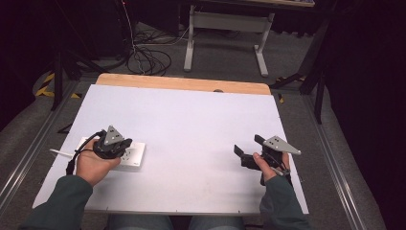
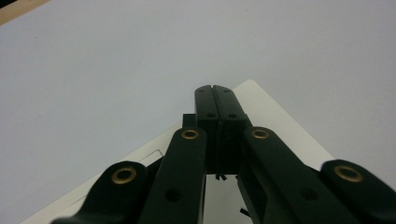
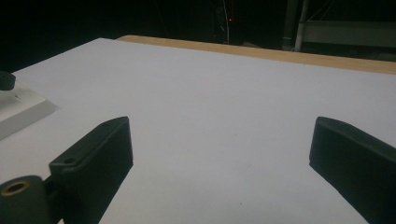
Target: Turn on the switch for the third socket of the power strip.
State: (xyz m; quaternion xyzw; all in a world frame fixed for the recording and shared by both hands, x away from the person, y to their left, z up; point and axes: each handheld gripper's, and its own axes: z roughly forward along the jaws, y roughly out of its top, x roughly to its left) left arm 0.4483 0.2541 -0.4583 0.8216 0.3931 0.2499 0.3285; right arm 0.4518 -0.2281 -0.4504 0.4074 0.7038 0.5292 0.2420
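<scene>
High view. Nearest the camera, two green sleeves enter from the bottom edge, and each hand carries a black two-jaw gripper over the white table (image 1: 191,124). The left hand (image 1: 92,165) holds the left gripper (image 1: 120,148) down over a flat white power strip (image 1: 134,154), which lies on the left half of the board, near the person's edge. A thin white cord runs from the strip toward the table's left side. The right hand (image 1: 264,165) holds the right gripper (image 1: 239,152) on the right half of the table, well apart from the strip, with its jaws pointing toward the left. A grey three-cornered plate sits on top of each gripper. A strip of bare wood edges the far side of the table; beyond it, a white desk frame (image 1: 225,36) and loose cables (image 1: 146,57) stand on the grey floor.

Left gripper view. Nearest the lens are the black linkage arms with their brass-ringed pivots. The left gripper (image 2: 215,91) has its jaws pressed together, tip against tip, with nothing between them. They lie above the power strip (image 2: 280,126), whose corner shows just beyond the tips. Whether the jaws touch the strip cannot be told.

Right gripper view. The right gripper (image 3: 219,144) has its jaws spread wide, with bare white table between them. The end of the power strip (image 3: 21,109) lies at the left edge.
</scene>
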